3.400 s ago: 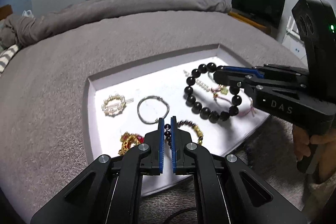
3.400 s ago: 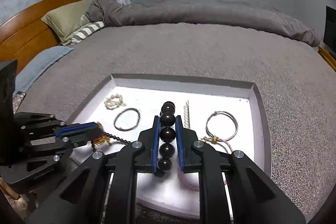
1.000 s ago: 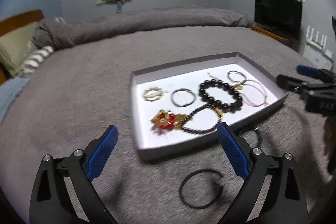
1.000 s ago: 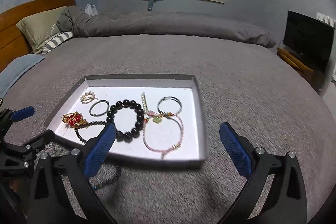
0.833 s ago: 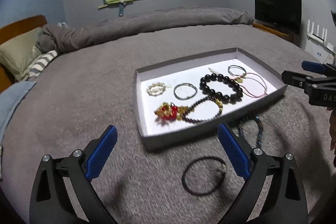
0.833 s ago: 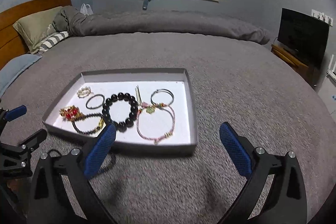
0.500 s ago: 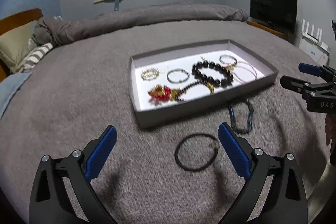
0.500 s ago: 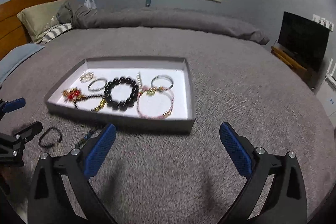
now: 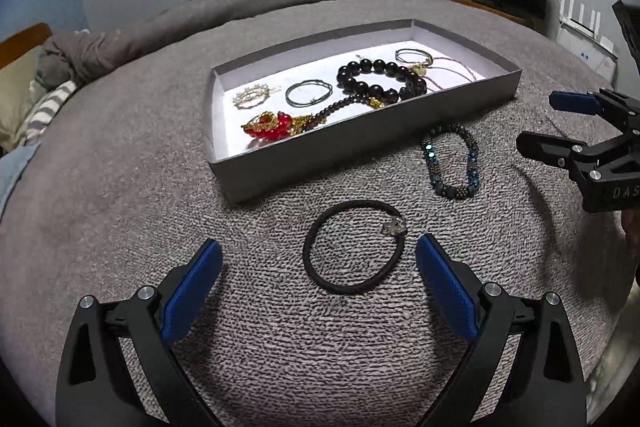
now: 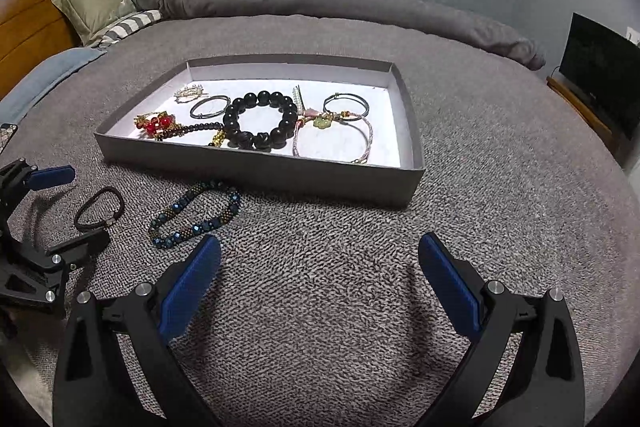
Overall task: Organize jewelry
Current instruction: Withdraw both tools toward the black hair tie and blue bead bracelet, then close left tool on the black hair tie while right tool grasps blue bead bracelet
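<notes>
Both the left tool (image 9: 318,267) and the right tool (image 10: 320,263) hover wide open and empty, near the black hair tie (image 9: 354,247) and the blue beaded bracelet (image 10: 198,213) on the bed.

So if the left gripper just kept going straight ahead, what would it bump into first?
Probably the black hair tie on the blanket. It lies right ahead between the open left gripper fingers. Past it stands the grey tray wall. Depth is hard to judge here.
</notes>
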Demonstrator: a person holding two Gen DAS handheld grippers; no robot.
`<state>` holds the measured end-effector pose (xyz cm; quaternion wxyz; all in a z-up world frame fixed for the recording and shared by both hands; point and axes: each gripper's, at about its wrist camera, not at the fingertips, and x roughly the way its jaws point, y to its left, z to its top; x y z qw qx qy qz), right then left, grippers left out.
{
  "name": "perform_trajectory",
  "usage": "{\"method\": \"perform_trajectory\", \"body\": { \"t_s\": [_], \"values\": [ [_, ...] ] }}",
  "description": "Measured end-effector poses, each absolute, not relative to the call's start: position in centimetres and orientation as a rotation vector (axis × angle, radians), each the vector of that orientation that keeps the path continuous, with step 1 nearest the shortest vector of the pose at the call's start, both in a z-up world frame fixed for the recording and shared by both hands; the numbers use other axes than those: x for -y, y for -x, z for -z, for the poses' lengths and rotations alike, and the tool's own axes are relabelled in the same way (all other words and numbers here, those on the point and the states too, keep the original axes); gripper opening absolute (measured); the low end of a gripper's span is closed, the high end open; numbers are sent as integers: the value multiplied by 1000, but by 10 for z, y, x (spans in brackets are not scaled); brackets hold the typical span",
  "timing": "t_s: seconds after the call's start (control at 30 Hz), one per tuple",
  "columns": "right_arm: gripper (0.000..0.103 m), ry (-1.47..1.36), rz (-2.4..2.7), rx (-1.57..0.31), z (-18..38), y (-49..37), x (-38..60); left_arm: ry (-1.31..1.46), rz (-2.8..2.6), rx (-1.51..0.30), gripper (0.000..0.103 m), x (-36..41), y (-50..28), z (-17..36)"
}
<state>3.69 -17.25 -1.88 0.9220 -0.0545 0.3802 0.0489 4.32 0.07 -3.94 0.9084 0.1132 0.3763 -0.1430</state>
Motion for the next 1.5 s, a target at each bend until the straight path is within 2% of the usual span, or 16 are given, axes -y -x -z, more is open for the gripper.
{"method": "perform_trajectory", "body": {
  "t_s": [0.37, 0.57, 0.83, 0.97, 1.1, 1.17, 1.23, 1.27, 1.3, 1.33, 1.43, 1.5],
  "values": [
    [98, 104, -155, -793, 20, -35, 166, -208, 265, -770, 98, -14, -48, 33],
    [98, 96, -164, -795, 20, -35, 166, -185, 311, -788, 94, -14, -50, 33],
    [98, 109, -171, -797, 21, -34, 163, -246, 373, -767, 53, 3, -40, 32],
    [98, 108, -173, -801, 22, -34, 163, -269, 405, -711, 47, 8, -31, 25],
    [98, 95, -188, -805, 23, -35, 162, -310, 447, -748, 34, 18, -31, 33],
    [97, 86, -198, -805, 24, -35, 160, -327, 447, -761, 31, 21, -33, 37],
    [97, 67, -212, -794, 22, -35, 160, -320, 449, -771, 17, 19, -34, 37],
    [97, 58, -216, -788, 20, -34, 159, -317, 447, -772, 14, 18, -34, 37],
    [95, 43, -224, -777, 18, -34, 159, -316, 445, -772, 8, 17, -34, 36],
    [93, 32, -228, -769, 17, -35, 158, -318, 440, -773, 7, 16, -35, 36],
    [74, 36, -240, -771, 15, -40, 151, -311, 440, -774, 7, 15, -35, 35],
    [67, 53, -247, -770, 17, -44, 145, -312, 441, -775, 7, 15, -35, 35]
  ]
}}
